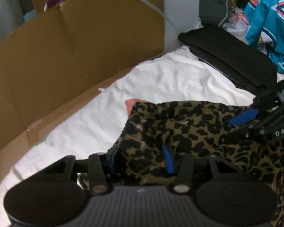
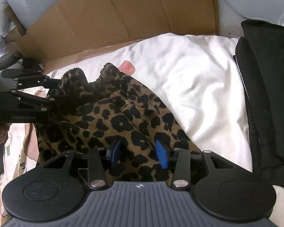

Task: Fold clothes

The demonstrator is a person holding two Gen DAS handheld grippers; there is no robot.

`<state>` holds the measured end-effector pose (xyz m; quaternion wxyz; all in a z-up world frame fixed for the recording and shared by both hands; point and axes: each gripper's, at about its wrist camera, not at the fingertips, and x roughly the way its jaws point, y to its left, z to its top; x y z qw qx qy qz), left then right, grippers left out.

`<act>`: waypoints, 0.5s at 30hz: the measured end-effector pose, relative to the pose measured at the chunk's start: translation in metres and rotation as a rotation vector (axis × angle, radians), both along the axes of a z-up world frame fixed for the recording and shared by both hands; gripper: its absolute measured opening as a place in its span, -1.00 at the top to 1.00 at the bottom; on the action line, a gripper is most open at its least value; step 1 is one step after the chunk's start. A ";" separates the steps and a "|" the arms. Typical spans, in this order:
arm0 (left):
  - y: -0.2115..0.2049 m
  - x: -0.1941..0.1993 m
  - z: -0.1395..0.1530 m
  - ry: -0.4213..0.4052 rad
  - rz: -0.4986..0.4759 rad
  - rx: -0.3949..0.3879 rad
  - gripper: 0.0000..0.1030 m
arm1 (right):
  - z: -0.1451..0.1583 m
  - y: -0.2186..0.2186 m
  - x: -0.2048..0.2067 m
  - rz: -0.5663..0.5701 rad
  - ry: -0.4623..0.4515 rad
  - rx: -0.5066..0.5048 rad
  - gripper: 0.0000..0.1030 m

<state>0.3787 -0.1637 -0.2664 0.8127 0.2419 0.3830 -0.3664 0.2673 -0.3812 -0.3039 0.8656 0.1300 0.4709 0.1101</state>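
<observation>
White capitals "DAS" readable on the black frame of the right gripper [image 2: 139, 154], seen from the left wrist view. Faint lettering on the left gripper [image 1: 141, 158] too, seen from the right wrist view, too blurred to read. Printed graphics and letters on a teal jersey [image 1: 265, 19] far right, not legible.

Underneath, a rumpled white sheet [image 1: 161, 79]. Along its far edge, flattened brown cardboard [image 1: 75, 47] standing like a wall. At the right side of the sheet, a stack of black folded clothes [image 1: 232, 56]. Behind that, a pale cable [image 1: 151, 5] trailing down across the cardboard, and a clutter of dark wires and plastic bags in the corner.

In the middle of the sheet, near both grippers, a leopard-print garment [image 2: 123, 117]: tan knit with black spots, bunched and creased, partly lifted. Beside its far edge, a small pink patch [image 2: 127, 67] peeking out.

Left fingers [image 1: 168, 158], blue-padded, part closed and pinching a fold of the leopard cloth that fills the gap between them. Right fingers [image 2: 161, 155] likewise narrowed onto a raised ridge of the same garment, pads against the fabric on either side.
</observation>
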 end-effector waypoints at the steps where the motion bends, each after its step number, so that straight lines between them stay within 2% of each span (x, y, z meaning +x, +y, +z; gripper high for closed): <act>1: 0.001 -0.001 0.002 -0.008 0.001 -0.006 0.05 | 0.001 0.000 -0.001 0.005 -0.002 -0.008 0.68; 2: 0.001 -0.002 0.005 -0.016 0.002 -0.012 0.06 | 0.003 0.000 -0.002 0.011 -0.006 -0.011 0.82; 4: 0.001 -0.004 0.010 -0.027 0.004 -0.025 0.06 | 0.006 -0.001 -0.004 0.019 -0.014 -0.017 0.95; 15: -0.013 -0.007 0.031 -0.081 0.001 -0.093 0.09 | 0.038 -0.024 -0.021 -0.043 -0.104 0.017 1.00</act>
